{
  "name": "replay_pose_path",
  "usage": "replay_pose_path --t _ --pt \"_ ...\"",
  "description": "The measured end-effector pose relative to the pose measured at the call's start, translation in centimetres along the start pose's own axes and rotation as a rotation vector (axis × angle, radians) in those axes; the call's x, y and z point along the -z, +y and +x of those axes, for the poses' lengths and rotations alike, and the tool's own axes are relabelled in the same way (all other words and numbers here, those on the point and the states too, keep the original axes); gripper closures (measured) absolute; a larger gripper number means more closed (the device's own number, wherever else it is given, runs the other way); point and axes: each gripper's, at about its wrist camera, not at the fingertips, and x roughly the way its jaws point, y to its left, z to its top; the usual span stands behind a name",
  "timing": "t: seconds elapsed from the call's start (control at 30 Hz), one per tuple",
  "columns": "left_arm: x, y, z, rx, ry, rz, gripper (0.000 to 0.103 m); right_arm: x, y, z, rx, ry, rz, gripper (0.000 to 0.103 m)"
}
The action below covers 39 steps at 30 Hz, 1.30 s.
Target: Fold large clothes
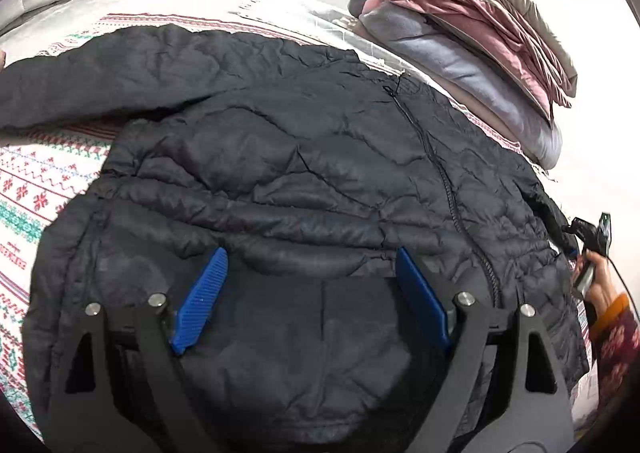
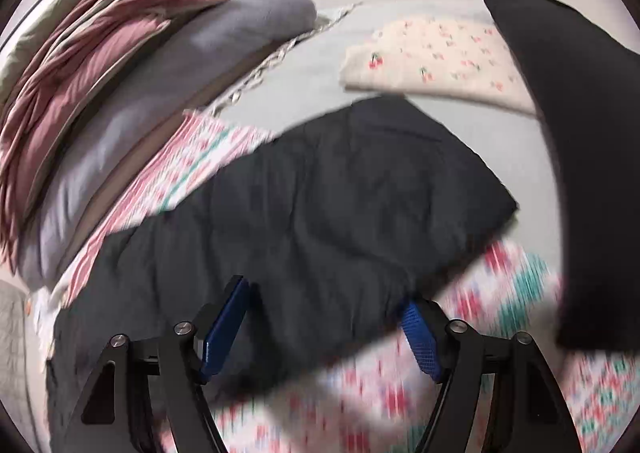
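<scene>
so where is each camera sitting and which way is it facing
left wrist: sits on the left claw, looking down along its open blue fingers at the black jacket spread on the patterned blanket; the person's other hand shows at the right edge.
right wrist: sits on the right claw, blurred, looking down over the jacket's edge; fingers apart, not pressing cloth.
shared: jacket, blanket, the pile of folded bedding.
</scene>
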Motion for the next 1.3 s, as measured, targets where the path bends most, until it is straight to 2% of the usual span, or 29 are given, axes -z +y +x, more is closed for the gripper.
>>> replay_pose_path --t 0.03,0.07,0.1,0.17,0.2,0.23,0.3,0.37,0.4,0.43,0.47,0.53,0.6,0.67,0.7,0.73,0.77,0.8,0.83,0.93,1.0,1.1,1.17,1.2,1.23,1.3 --pt "0.0 0.1 0.1 0.002 0.003 0.003 0.017 -0.4 0.2 0.1 0.012 -0.008 -0.009 0.079" --pt "-0.1 0.1 0.0 0.007 0.005 0.009 0.017 -0.9 0.7 0.4 0.015 -0.002 -0.028 0.094" --pt "0.0 0.2 0.0 0.012 0.006 0.013 0.017 -1.4 1.2 0.2 0.000 -0.004 -0.056 0.095" --pt "-0.1 0.2 -0.2 0.020 0.017 0.023 0.017 -1.7 2.5 -1.6 0.025 -0.125 -0.156 0.096" --pt "0.0 0.2 -0.2 0.020 0.028 0.031 0.017 -1.7 2.9 -2.1 0.103 -0.188 -0.236 0.096" --pt "-0.1 0.0 -0.4 0.020 0.039 0.046 0.017 -1.8 2.7 -1.2 0.203 -0.180 -0.290 0.096" --pt "-0.2 -0.4 -1.2 -0.017 0.038 0.076 0.017 -1.5 1.4 1.5 0.284 -0.050 -0.296 0.096" --pt "-0.7 -0.8 -2.3 -0.024 0.020 0.078 0.017 -0.9 1.4 1.7 0.311 -0.068 -0.326 0.096" --pt "-1.0 -0.9 -3.1 -0.011 0.010 0.069 0.017 -0.7 2.0 1.4 0.332 -0.079 -0.352 0.092" --pt "-1.4 -0.9 -3.9 -0.001 -0.003 0.062 0.017 -0.5 2.3 1.2 0.324 -0.088 -0.370 0.089" --pt "-1.7 -0.9 -4.4 0.003 -0.012 0.058 0.017 -0.6 2.3 0.9 0.281 -0.083 -0.359 0.084" --pt "-2.7 -1.0 -5.8 0.019 -0.049 0.056 0.017 -1.5 1.2 0.7 0.195 -0.043 -0.276 0.052" --pt "-3.7 -1.2 -6.3 0.022 -0.071 0.065 0.017 -1.8 -0.5 0.0 0.078 -0.032 -0.133 0.040" --pt "-5.0 -1.4 -5.8 0.003 -0.073 0.069 0.017 -2.0 -1.6 -0.9 0.003 -0.039 -0.032 0.041" --pt "-5.5 -1.3 -5.4 0.008 -0.059 0.065 0.017 -2.2 -1.9 -1.0 -0.011 -0.030 -0.017 0.050" --pt "-6.3 -1.2 -4.7 0.042 -0.027 0.040 0.017 -2.3 -1.5 -1.0 -0.006 -0.020 -0.046 0.076" --pt "-6.7 -1.0 -4.3 0.067 -0.011 0.021 0.017 -2.5 -0.7 -0.9 0.018 -0.009 -0.103 0.089" --pt "-7.7 -0.6 -3.5 0.126 0.018 -0.034 0.017 -3.0 0.7 -1.0 0.072 -0.008 -0.182 0.094" --pt "-8.1 -0.5 -3.1 0.168 0.035 -0.071 0.017 -3.0 1.5 -1.3 0.088 -0.029 -0.221 0.094" --pt "-9.8 -0.4 -1.1 0.334 0.100 -0.190 0.017 -3.7 3.3 -4.9 0.042 -0.139 -0.243 0.095" --pt "-10.3 -1.0 -0.3 0.367 0.104 -0.206 0.017 -4.4 5.1 -7.8 0.015 -0.212 -0.256 0.095" --pt "-10.4 -1.7 -0.1 0.338 0.025 -0.210 0.017 -4.9 8.3 -12.3 -0.045 -0.297 -0.320 0.095" --pt "-10.5 -1.8 -0.3 0.230 -0.038 -0.179 0.017 -4.6 10.8 -15.2 -0.089 -0.341 -0.382 0.095" --pt "-10.5 -2.3 -0.4 0.131 -0.076 -0.129 0.017 -4.4 12.0 -16.3 -0.105 -0.359 -0.408 0.095" --pt "-10.6 -2.6 -0.2 0.082 -0.092 -0.102 0.017 -4.0 13.1 -17.6 -0.119 -0.375 -0.432 0.095" --pt "-10.7 -2.8 0.4 0.070 -0.065 -0.076 0.017 -2.5 16.2 -20.4 -0.158 -0.400 -0.485 0.095"
